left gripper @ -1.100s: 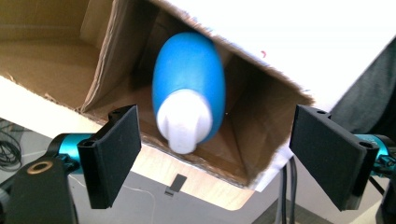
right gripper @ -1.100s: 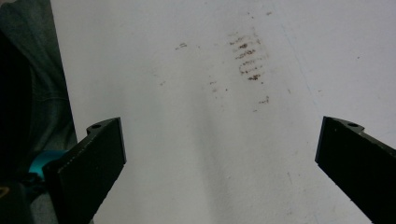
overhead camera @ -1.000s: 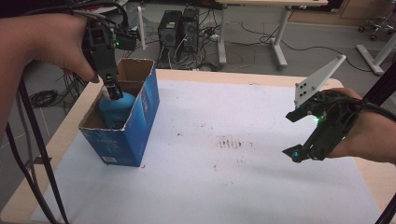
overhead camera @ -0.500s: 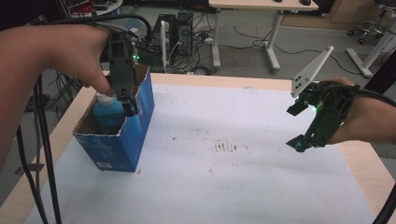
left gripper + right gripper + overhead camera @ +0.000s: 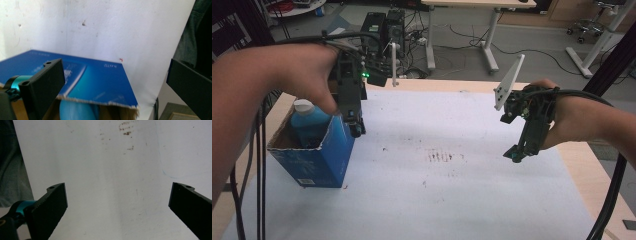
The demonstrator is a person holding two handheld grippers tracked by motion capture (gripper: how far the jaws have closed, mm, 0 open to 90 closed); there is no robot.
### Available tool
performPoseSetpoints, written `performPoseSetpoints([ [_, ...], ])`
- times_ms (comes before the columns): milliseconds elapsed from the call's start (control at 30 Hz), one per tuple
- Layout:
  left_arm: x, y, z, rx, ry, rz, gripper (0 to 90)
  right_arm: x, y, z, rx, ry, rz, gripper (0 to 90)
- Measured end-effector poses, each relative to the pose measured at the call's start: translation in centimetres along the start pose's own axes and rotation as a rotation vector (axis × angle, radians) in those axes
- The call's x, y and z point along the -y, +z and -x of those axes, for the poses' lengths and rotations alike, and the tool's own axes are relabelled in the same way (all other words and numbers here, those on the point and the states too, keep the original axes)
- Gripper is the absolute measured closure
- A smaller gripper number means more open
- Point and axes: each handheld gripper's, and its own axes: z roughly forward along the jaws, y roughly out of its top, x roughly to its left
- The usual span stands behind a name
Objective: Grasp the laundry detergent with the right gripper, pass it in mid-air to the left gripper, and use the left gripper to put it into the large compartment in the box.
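Left hand-held gripper wide open, empty, beside box

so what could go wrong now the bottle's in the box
1. The left tool hangs open right at the box wall; pulling away carelessly could catch the cardboard edge and tip or drag the box.
2. The bottle stands tall above the rim, so a knock from the hand might topple it.
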Motion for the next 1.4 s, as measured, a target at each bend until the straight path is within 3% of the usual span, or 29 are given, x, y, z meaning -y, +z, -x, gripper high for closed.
performPoseSetpoints([
  [133, -0.9, 1.1, 0.0, 0.007, 0.029, 0.009, 1.7, -0.2, 0.5, 0.3, -0.009, -0.01, -0.034, 1.0],
  [367, -1.8, 2.8, -0.3, -0.001, 0.034, 0.009, 1.7, -0.3, 1.5, 0.7, -0.001, -0.013, -0.078, 1.0],
  [1400, -2.6, 2.9, -0.2, 0.003, 0.043, 0.018, 1.7, 0.1, 2.1, 0.8, 0.0, -0.001, -0.089, 1.0],
])
